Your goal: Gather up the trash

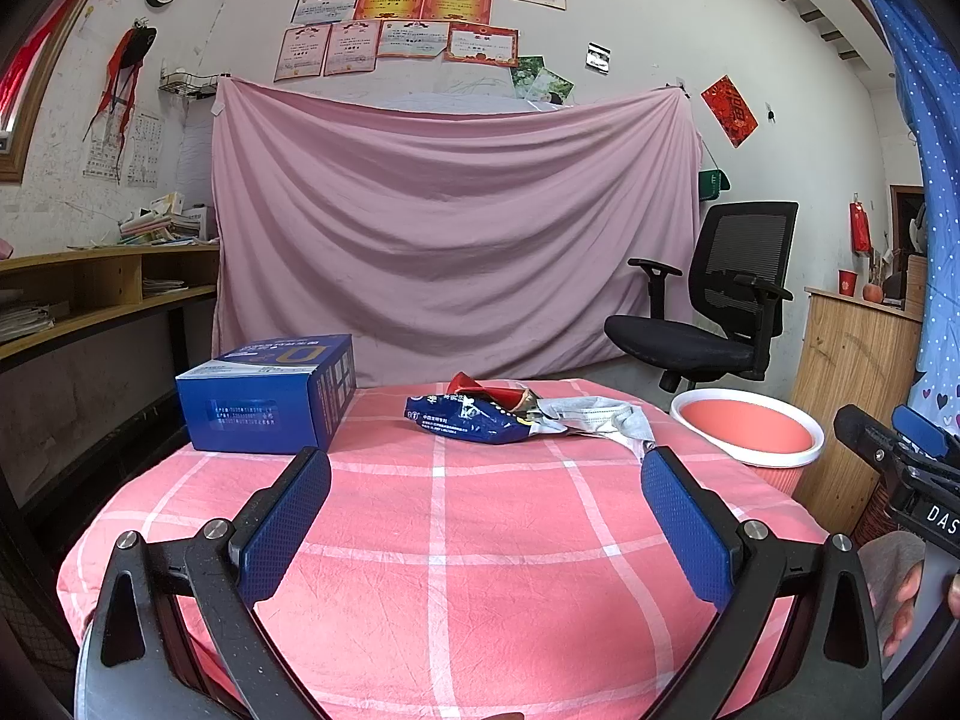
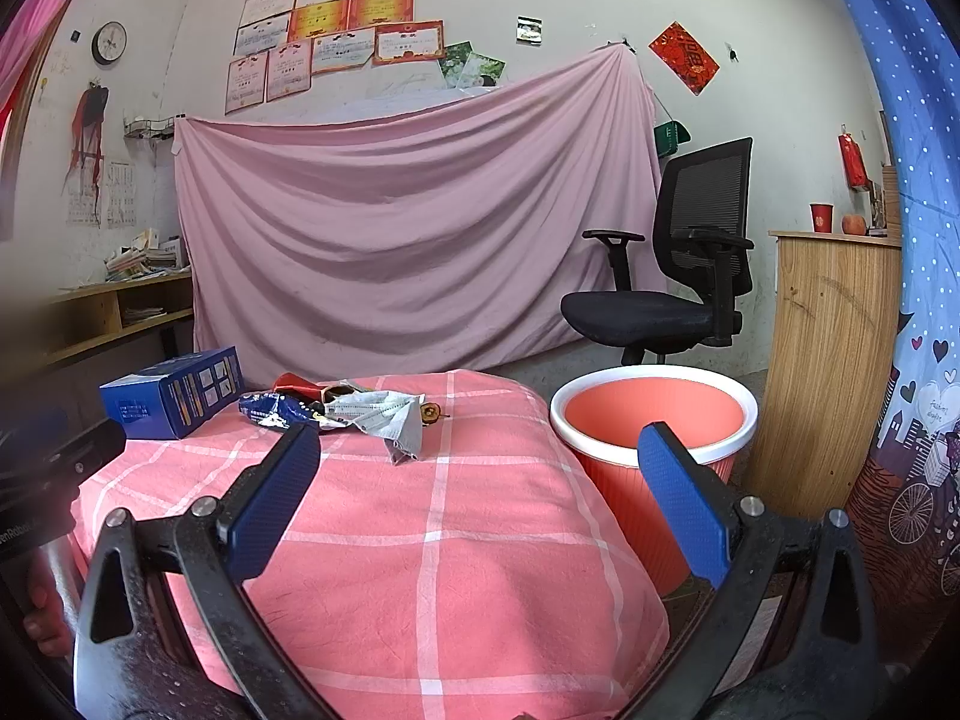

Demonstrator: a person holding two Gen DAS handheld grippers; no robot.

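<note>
A pile of trash lies at the far side of the pink checked table (image 1: 456,540): a blue snack wrapper (image 1: 465,417), a red wrapper (image 1: 474,387), and a grey face mask (image 1: 606,414). In the right wrist view the wrapper (image 2: 276,411), mask (image 2: 390,414) and a small brown fruit core (image 2: 431,411) show. A blue box (image 1: 270,393) stands at the far left. A pink bin (image 1: 750,435) with a white rim stands right of the table, also in the right wrist view (image 2: 654,414). My left gripper (image 1: 486,468) is open and empty. My right gripper (image 2: 480,444) is open and empty.
A black office chair (image 1: 708,300) stands behind the bin. A wooden cabinet (image 2: 834,372) is at the right, wooden shelves (image 1: 90,294) at the left. A pink sheet (image 1: 450,228) hangs on the back wall. The right gripper's body (image 1: 900,456) shows at the left view's right edge.
</note>
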